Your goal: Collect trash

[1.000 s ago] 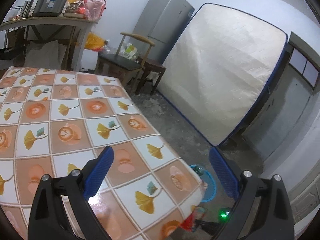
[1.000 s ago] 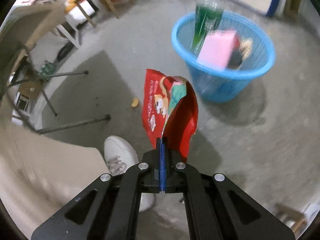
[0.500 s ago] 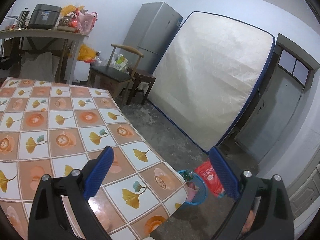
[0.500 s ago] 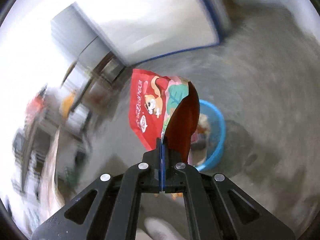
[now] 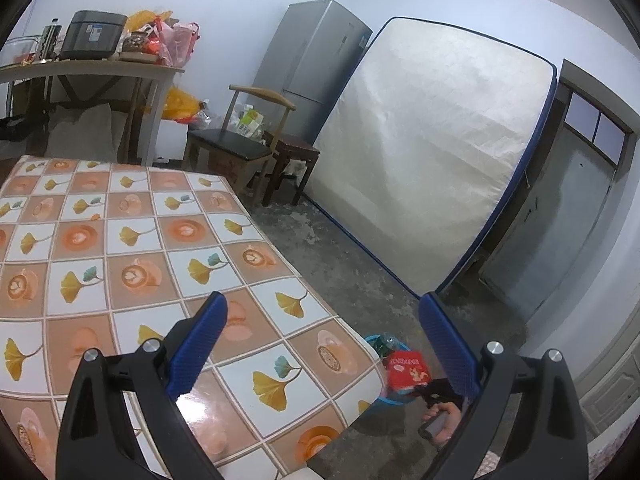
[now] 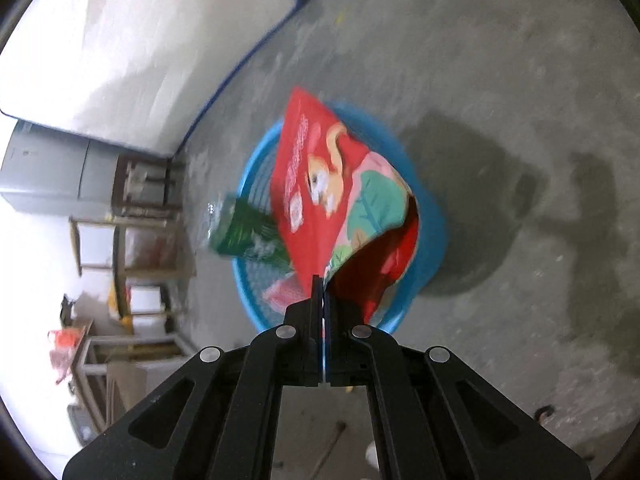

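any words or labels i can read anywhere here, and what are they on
None can be read.
red snack bag, held by the right gripper over the blue basket: white print, too blurred.
green bottle: label blurred.
rice cooker stickers: too small.
fridge sticker: too small.

White walls (image 5: 240, 8), grey concrete floor (image 5: 344, 264), mattress (image 5: 432, 160) leaning upright, silver fridge (image 5: 312, 64), wooden chair (image 5: 236, 148), tiled-pattern table (image 5: 120, 248)
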`<state>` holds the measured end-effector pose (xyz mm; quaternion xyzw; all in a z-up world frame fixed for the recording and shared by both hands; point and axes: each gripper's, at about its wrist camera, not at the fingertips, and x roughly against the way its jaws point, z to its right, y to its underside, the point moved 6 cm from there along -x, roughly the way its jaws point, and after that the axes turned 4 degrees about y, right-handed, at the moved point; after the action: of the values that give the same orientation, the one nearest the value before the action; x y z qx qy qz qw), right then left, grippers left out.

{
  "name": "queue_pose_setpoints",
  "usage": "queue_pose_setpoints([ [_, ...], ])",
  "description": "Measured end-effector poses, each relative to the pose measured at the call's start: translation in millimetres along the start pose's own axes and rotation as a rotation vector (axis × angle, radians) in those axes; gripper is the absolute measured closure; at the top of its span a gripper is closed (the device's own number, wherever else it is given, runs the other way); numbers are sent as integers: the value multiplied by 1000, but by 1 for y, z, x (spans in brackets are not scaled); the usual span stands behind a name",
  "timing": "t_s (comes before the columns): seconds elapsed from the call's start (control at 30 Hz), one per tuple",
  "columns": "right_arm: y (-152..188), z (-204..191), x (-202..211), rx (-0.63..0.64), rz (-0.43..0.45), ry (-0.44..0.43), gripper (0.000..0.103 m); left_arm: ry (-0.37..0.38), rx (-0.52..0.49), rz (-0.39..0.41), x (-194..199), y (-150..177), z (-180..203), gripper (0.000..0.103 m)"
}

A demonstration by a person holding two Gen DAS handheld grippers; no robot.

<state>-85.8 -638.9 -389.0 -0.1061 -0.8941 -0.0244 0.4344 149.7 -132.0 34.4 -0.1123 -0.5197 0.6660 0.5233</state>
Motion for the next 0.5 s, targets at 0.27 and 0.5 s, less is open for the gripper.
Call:
queue_pose_setpoints([
  [0.27, 10, 6, 11, 91, -71, 55, 49, 12, -20, -22, -6, 7, 9, 9],
  [0.5, 36, 7, 48, 224, -89, 71, 45, 16, -25, -29, -4, 15, 16, 7],
])
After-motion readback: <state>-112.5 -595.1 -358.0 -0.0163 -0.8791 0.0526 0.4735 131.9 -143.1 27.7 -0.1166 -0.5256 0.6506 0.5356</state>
